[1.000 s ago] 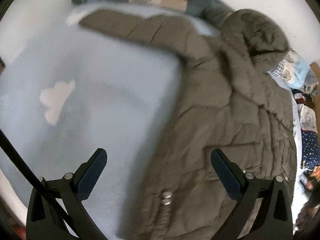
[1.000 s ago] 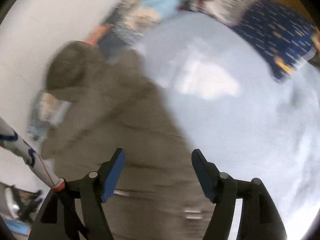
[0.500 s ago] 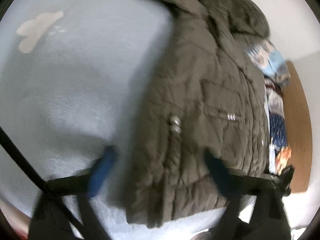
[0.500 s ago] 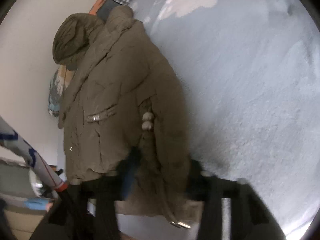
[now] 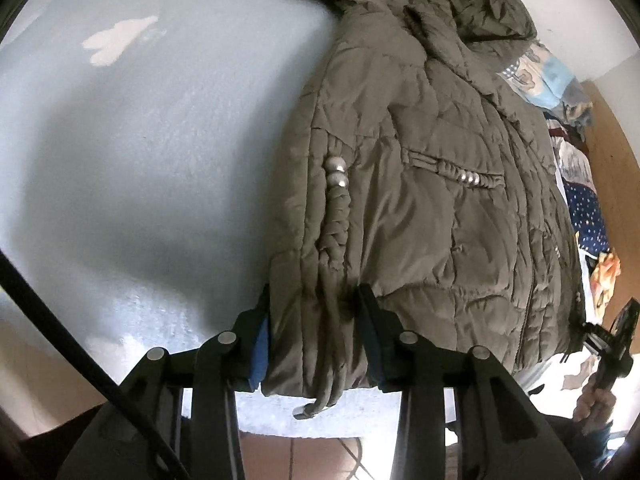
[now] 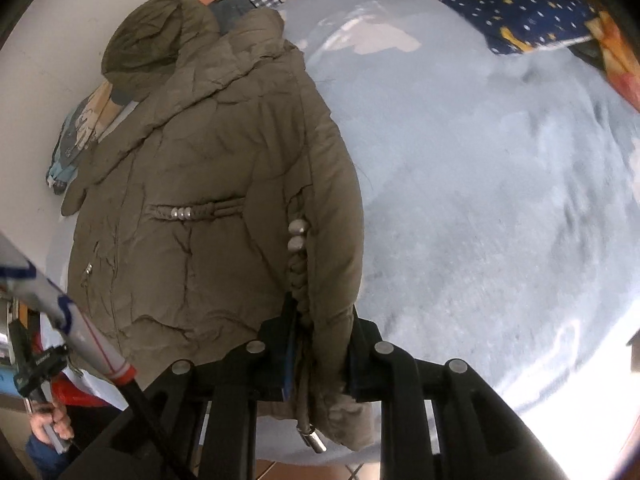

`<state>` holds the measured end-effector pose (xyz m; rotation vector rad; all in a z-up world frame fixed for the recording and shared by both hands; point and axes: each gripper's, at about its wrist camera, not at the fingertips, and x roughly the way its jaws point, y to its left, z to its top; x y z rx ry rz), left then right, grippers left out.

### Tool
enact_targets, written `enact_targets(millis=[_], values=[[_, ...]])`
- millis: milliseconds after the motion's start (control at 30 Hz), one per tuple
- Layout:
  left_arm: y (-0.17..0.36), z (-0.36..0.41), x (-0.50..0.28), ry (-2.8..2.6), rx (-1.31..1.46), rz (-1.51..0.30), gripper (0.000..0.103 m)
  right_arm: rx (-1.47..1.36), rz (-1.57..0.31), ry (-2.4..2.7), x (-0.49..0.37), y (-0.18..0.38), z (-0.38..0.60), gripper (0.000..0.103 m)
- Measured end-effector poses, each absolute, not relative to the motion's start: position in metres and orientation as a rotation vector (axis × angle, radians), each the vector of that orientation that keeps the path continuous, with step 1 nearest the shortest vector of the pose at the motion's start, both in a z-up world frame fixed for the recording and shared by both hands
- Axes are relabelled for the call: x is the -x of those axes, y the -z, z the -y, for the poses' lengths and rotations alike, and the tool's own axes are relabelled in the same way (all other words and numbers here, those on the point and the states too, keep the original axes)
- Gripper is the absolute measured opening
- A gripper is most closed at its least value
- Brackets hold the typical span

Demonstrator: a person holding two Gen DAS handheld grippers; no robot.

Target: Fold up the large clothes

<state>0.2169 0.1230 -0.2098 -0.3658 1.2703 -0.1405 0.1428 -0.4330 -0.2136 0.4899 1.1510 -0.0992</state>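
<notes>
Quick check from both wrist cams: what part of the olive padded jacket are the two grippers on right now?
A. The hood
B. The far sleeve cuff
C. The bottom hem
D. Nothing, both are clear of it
C. The left gripper and right gripper each have the jacket hem bunched between their closing jaws, while the hood lies at the far end on the blue blanket.

I find no readable text, label, brand or number in either wrist view. The patterned bedding (image 6: 532,8) at one o'clock of the right view carries only stars and dots, no letters. The white pole (image 6: 60,312) at eight o'clock bears blue marks I cannot read as words. The jacket (image 5: 420,200) shows no label.
</notes>
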Motion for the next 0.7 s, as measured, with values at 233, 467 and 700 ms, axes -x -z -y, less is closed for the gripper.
enact_targets(millis=[233, 467, 700], values=[[0.171, -0.16, -0.238, 0.092, 0.42, -1.149, 0.067, -0.402, -1.097, 0.313, -0.162, 0.174, 0.432, 0.057], [0.15, -0.156, -0.311, 0.068, 0.458, -1.131, 0.068, -0.328, -0.954, 0.108, -0.236, 0.123, 0.363, 0.063], [0.163, -0.174, -0.381, 0.006, 0.594, -1.092, 0.068, -0.33, -0.932, -0.081, -0.339, 0.142, 0.277, 0.063]])
